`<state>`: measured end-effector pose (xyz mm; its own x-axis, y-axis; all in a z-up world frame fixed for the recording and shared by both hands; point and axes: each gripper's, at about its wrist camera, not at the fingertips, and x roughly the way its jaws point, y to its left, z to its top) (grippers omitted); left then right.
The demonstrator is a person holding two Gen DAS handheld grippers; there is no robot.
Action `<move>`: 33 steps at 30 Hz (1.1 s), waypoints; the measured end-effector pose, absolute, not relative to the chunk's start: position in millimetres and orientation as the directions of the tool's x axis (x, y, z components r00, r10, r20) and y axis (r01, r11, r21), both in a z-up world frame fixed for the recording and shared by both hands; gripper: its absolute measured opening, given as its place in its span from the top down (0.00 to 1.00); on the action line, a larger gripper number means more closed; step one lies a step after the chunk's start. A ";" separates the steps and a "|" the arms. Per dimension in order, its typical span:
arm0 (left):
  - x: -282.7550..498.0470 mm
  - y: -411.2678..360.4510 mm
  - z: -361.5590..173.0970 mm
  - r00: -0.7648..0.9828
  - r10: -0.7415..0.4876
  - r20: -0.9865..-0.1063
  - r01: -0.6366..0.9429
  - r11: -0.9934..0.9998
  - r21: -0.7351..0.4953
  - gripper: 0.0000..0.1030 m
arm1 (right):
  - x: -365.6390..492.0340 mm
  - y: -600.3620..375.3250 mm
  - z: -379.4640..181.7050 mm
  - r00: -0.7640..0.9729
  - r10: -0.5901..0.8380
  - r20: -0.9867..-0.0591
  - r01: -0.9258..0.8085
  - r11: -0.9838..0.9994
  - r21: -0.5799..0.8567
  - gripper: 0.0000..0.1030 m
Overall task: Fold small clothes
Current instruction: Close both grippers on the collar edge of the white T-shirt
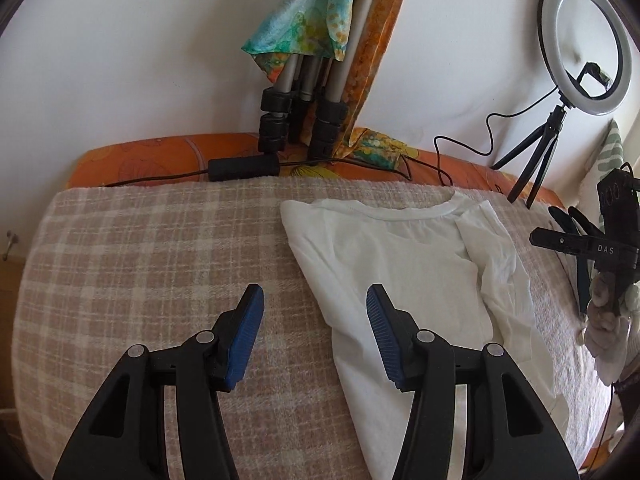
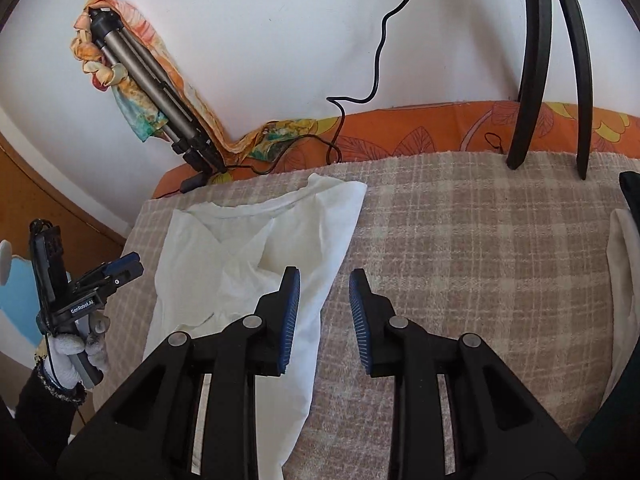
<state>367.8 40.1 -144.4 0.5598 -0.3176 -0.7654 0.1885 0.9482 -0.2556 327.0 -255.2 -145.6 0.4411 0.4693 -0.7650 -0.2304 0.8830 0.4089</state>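
White shirt (image 1: 404, 280) half-folded on bed (image 1: 160, 260), long axis top-to-bottom; both hand-held grippers, left (image 1: 316, 312) and right (image 2: 324, 304), open, empty, straddling its opposite edges.

One white T-shirt (image 1: 400, 264) lies on the one checked blanket (image 1: 160, 260), and two grippers hang over them, the left gripper (image 1: 315, 304) and the right gripper (image 2: 325, 288), each with two blue-padded fingers. By the wall I count two tripods: one folded tripod (image 1: 300, 92) with one patterned scarf (image 1: 304, 12) draped on it, and one small tripod (image 1: 536, 156) carrying the one ring light (image 1: 584, 44). One gloved hand (image 2: 78, 350) shows, and one more pale cloth (image 2: 624, 280) sits at the blanket's edge.
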 end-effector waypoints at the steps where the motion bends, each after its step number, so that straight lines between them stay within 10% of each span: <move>1: 375.8 42.2 -147.7 0.556 -0.332 -0.762 0.179 0.943 -0.280 0.49 | 335.9 -254.5 -149.2 0.439 0.475 -0.763 -0.227 0.880 0.417 0.73; 8: 412.5 43.6 -163.2 0.546 -0.367 -0.753 0.164 0.928 -0.333 0.49 | 381.5 -250.6 -178.6 0.421 0.501 -0.756 -0.191 0.864 0.466 0.73; 13: 425.1 36.0 -165.1 0.556 -0.358 -0.750 0.191 0.933 -0.304 0.82 | 395.3 -236.3 -177.8 0.420 0.512 -0.749 -0.243 0.859 0.451 0.95; 20: 431.2 38.4 -165.4 0.562 -0.379 -0.735 0.199 0.925 -0.324 0.84 | 399.9 -224.0 -162.7 0.464 0.424 -0.778 -0.287 0.903 0.320 0.95; 25: 422.9 49.7 -162.6 0.568 -0.416 -0.710 0.205 0.907 -0.367 0.65 | 396.0 -251.4 -167.0 0.461 0.523 -0.717 -0.231 0.851 0.472 0.50; 32: 428.3 30.6 -173.4 0.540 -0.417 -0.731 0.218 0.908 -0.357 0.67 | 395.8 -235.7 -174.0 0.416 0.567 -0.711 -0.263 0.824 0.502 0.56; 33: 428.8 27.1 -172.8 0.545 -0.406 -0.733 0.221 0.913 -0.342 0.82 | 395.7 -229.1 -173.5 0.406 0.569 -0.715 -0.281 0.823 0.495 0.62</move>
